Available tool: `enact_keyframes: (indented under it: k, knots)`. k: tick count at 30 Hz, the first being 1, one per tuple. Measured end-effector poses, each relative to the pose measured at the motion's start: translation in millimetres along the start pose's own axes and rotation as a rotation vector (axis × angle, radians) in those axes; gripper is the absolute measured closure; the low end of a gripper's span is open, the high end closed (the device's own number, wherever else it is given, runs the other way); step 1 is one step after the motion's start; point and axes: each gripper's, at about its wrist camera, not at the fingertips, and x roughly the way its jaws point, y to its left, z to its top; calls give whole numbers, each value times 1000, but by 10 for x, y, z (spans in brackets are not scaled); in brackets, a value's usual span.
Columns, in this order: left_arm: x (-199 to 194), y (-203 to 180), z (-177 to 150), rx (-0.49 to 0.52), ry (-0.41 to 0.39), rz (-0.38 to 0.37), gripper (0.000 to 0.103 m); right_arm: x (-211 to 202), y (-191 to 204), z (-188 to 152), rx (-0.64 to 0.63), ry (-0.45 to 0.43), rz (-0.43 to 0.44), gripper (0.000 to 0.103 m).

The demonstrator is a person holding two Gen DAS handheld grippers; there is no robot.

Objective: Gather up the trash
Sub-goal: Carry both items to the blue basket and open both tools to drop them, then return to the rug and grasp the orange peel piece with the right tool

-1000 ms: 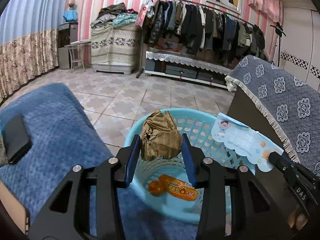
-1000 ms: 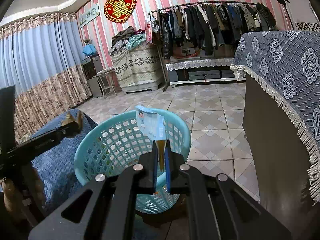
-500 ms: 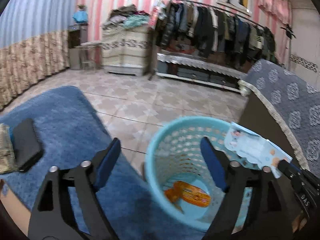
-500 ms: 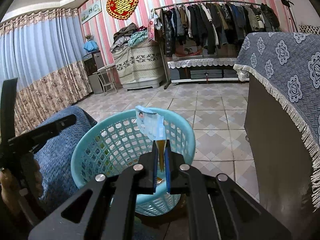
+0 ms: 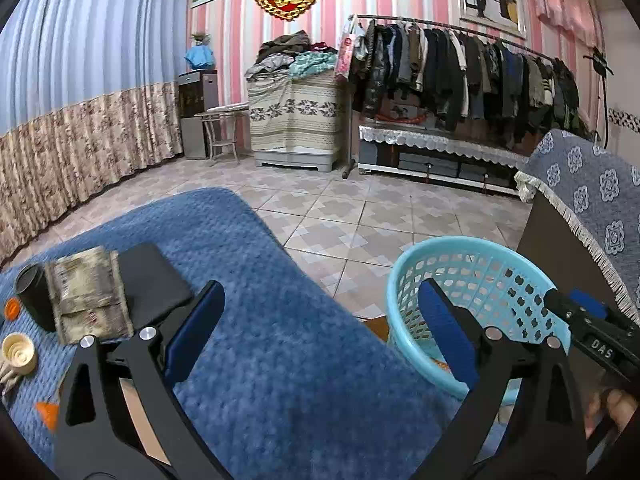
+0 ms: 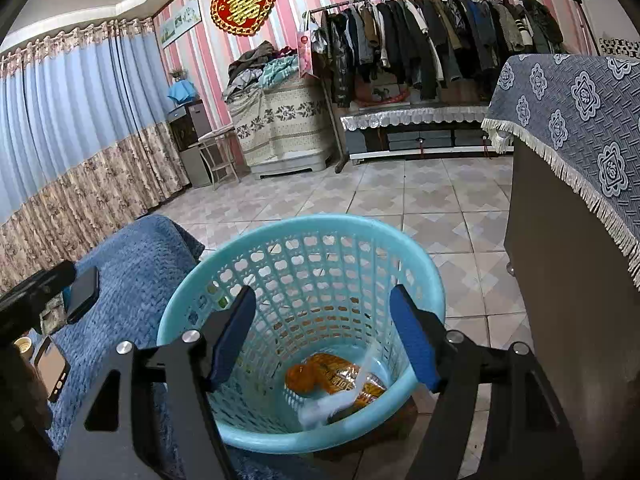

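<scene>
A light blue plastic basket (image 6: 416, 264) stands on the tiled floor beside a blue blanket (image 5: 288, 320). An orange wrapper (image 6: 332, 372) and a pale blue-white packet (image 6: 340, 398), blurred, lie inside it. My right gripper (image 6: 322, 340) is open and empty right above the basket. My left gripper (image 5: 320, 332) is open and empty over the blanket, with the basket (image 5: 492, 256) to its right. The right gripper's tip (image 5: 576, 312) shows at the basket's far rim.
On the blanket at the left lie a black phone (image 5: 152, 280), a worn patterned pouch (image 5: 88, 292), a black cylinder (image 5: 34, 294), a cream cap (image 5: 18, 354) and an orange cap (image 5: 12, 307). A dark cabinet with a grey patterned cloth (image 6: 576, 128) stands right of the basket.
My left gripper opened, dropped the crumpled brown paper and swung left over the blanket. My right gripper opened and the pale packet fell into the basket.
</scene>
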Motion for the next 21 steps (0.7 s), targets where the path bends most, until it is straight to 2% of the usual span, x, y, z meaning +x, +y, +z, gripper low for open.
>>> enact_keyframes:
  k: [9, 15, 21]
  knots:
    - [-443, 339, -96, -30, -14, 52, 6, -209, 194, 15, -30, -26, -3, 18]
    - [-740, 757, -210, -107, -7, 85, 6, -327, 497, 14, -68, -31, 44, 17]
    - [-1016, 1166, -320, -155, -10, 167, 6, -401, 912, -64, -129, -25, 104, 17]
